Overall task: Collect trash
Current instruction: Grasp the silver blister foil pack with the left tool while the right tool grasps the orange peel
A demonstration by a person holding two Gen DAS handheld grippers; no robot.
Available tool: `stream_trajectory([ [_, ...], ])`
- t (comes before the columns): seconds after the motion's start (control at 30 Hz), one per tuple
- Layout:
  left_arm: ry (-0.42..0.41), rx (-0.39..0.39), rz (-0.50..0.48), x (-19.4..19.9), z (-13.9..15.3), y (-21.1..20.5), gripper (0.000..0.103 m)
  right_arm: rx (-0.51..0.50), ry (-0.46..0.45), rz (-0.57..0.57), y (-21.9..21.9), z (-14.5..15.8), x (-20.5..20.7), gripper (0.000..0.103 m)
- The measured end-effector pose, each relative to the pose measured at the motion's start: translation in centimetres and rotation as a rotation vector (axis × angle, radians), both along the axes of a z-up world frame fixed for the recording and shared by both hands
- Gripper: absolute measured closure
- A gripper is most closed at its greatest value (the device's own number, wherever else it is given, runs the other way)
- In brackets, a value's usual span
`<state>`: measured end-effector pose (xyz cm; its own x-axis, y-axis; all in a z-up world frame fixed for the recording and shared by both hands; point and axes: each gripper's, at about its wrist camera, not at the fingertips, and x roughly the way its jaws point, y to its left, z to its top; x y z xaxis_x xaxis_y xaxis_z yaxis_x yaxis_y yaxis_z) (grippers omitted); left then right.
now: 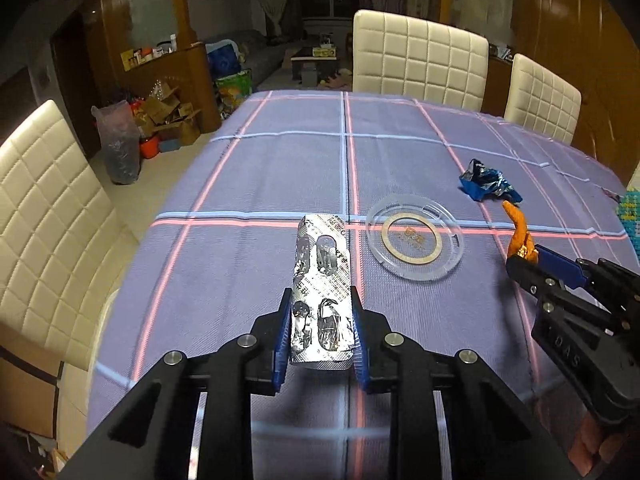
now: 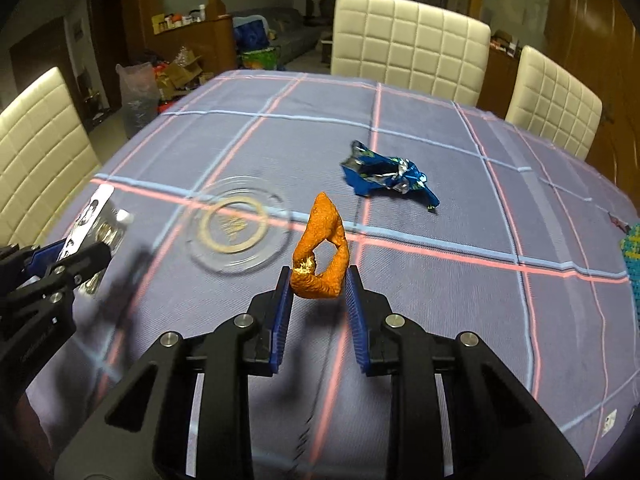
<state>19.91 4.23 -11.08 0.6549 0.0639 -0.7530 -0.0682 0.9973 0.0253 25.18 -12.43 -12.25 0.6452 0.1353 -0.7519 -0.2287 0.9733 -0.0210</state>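
My left gripper [image 1: 320,300] is shut on a silver empty pill blister pack [image 1: 322,280] and holds it above the table. My right gripper [image 2: 318,280] is shut on an orange peel [image 2: 320,252], also above the table. The right gripper shows in the left wrist view [image 1: 524,258] with the peel [image 1: 518,232]. The left gripper shows in the right wrist view [image 2: 86,254] with the blister pack [image 2: 90,220]. A crumpled blue foil wrapper [image 2: 388,174] lies on the cloth beyond the peel; it also shows in the left wrist view [image 1: 486,182].
A clear plastic lid [image 1: 414,236] lies on the purple plaid tablecloth [image 1: 280,160] between the grippers; it also shows in the right wrist view [image 2: 236,228]. Cream quilted chairs [image 1: 420,60] stand at the far side and left. A knitted item [image 2: 632,252] lies at the right edge.
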Motion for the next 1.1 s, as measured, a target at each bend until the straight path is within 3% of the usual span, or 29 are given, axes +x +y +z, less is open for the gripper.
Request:
stream_trajectory([
  [0.57,-0.122,0.010,0.029,-7.8,4.1,3.0,0.078,-0.009,-0.121,0.107,4.2,5.2,-8.3,0.075],
  [1.1,-0.209,0.057,0.084,-14.1,6.4,6.0,0.078,-0.008,-0.217,0.216,8.5,7.8,-14.4,0.075],
])
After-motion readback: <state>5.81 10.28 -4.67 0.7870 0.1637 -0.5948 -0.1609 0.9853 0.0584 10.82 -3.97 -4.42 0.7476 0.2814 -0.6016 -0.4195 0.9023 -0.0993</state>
